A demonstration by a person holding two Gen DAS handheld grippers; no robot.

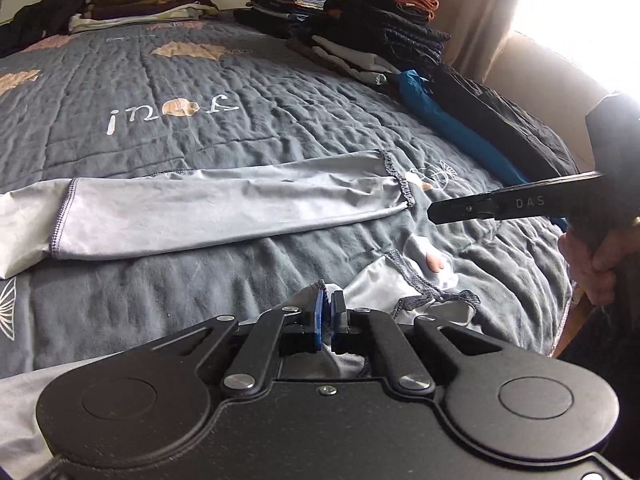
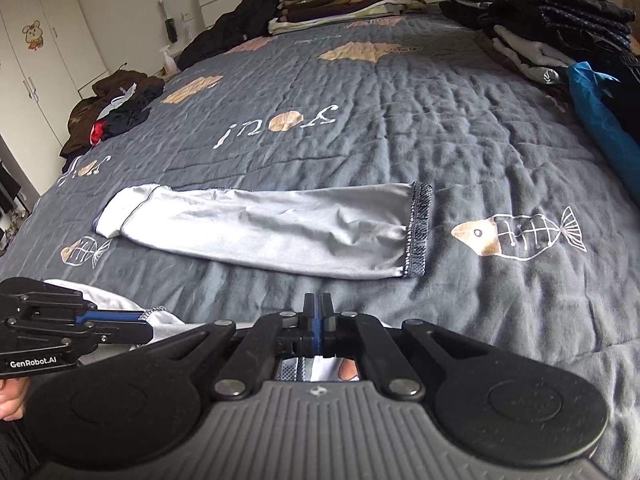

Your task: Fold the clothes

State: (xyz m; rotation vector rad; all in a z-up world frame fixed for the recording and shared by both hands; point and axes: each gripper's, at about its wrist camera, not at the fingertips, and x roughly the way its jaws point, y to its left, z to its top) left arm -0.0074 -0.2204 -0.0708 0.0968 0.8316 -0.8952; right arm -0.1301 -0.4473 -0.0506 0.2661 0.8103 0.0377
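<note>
1. Grey sleeve lies flat across the quilt, ahead of both grippers.
2. Left gripper: jaws clamped on the second grey sleeve, bunched at the near edge.
3. Right gripper: jaws pressed together; any cloth between them cannot be told.
4. Folded stacks occupy the far right.

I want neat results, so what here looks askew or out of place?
The near grey sleeve lies bunched and crumpled at the left gripper, unlike the flat grey sleeve beyond it. A loose heap of dark clothes sits unfolded at the quilt's far-left edge.
</note>
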